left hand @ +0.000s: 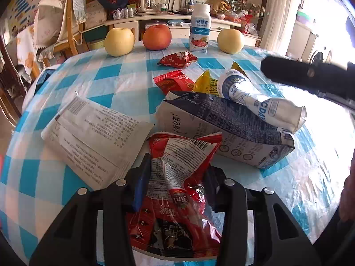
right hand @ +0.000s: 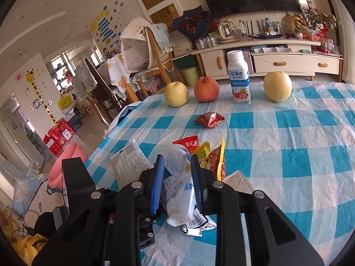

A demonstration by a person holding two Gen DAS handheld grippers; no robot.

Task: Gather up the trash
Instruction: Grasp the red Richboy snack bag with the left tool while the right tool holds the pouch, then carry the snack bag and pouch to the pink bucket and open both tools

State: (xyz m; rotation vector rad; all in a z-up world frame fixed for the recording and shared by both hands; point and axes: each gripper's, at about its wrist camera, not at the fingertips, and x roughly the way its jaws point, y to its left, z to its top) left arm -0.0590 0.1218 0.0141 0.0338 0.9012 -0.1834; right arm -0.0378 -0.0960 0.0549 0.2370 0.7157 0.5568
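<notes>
Left wrist: left claw [left hand: 177,173] pinches red wrapper [left hand: 177,177]; right claw [right hand: 177,184] pinches crumpled white bottle [right hand: 179,190]

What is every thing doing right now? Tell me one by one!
left gripper: shut on red packet
red packet: torn open, held
right gripper: shut on white pouch
white pouch: crumpled, held
yogurt bottle: upright, capped
grey carton: flattened, lying down
apples: whole, standing in a row

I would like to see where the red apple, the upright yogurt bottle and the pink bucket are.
red apple [right hand: 206,89]: right wrist view, middle of its skin.
yogurt bottle [left hand: 199,31]: left wrist view, label.
pink bucket [right hand: 66,163]: right wrist view, outer wall.
</notes>
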